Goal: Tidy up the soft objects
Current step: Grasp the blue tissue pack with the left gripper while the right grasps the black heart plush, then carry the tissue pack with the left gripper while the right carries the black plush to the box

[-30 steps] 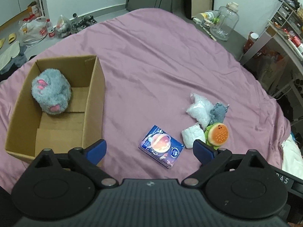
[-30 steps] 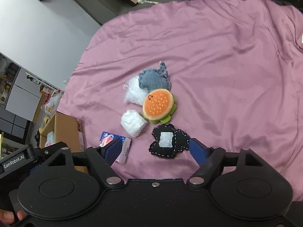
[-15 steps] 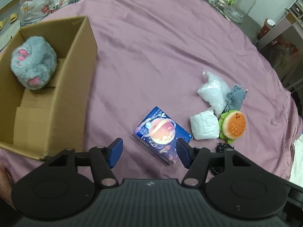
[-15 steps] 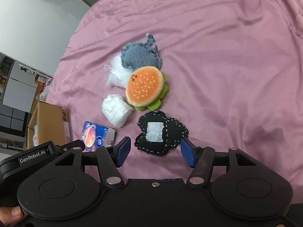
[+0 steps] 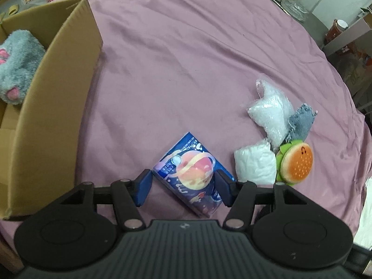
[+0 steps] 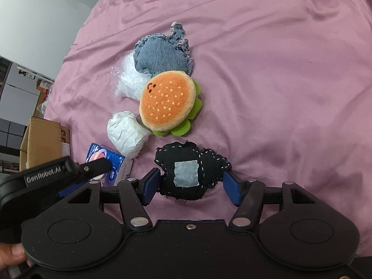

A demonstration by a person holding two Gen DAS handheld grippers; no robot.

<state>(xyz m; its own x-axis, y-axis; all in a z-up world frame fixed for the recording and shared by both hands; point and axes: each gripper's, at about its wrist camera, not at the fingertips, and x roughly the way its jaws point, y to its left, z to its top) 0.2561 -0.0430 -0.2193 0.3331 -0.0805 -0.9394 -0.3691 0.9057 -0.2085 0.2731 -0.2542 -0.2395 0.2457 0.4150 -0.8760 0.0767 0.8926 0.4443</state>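
The middle and far part of the bed [image 5: 186,46] lies bare, a wide open stretch of pink sheet between the cardboard box [image 5: 58,107] on the left and the cluster of soft things on the right. The box's tall near wall blocks a low sideways path into it; its top is open, with the grey plush [image 5: 16,65] filling the far corner. The tissue pack [image 5: 193,174] lies between the spread fingers of the left gripper [image 5: 183,188], with a strip of sheet free on its left. The white wad [image 5: 254,165], clear bag [image 5: 272,114], denim piece [image 6: 162,53] and burger plush [image 6: 168,103] crowd together, touching. The black patch [image 6: 189,172] sits between the right gripper [image 6: 190,187] fingers; bare sheet opens to its right.
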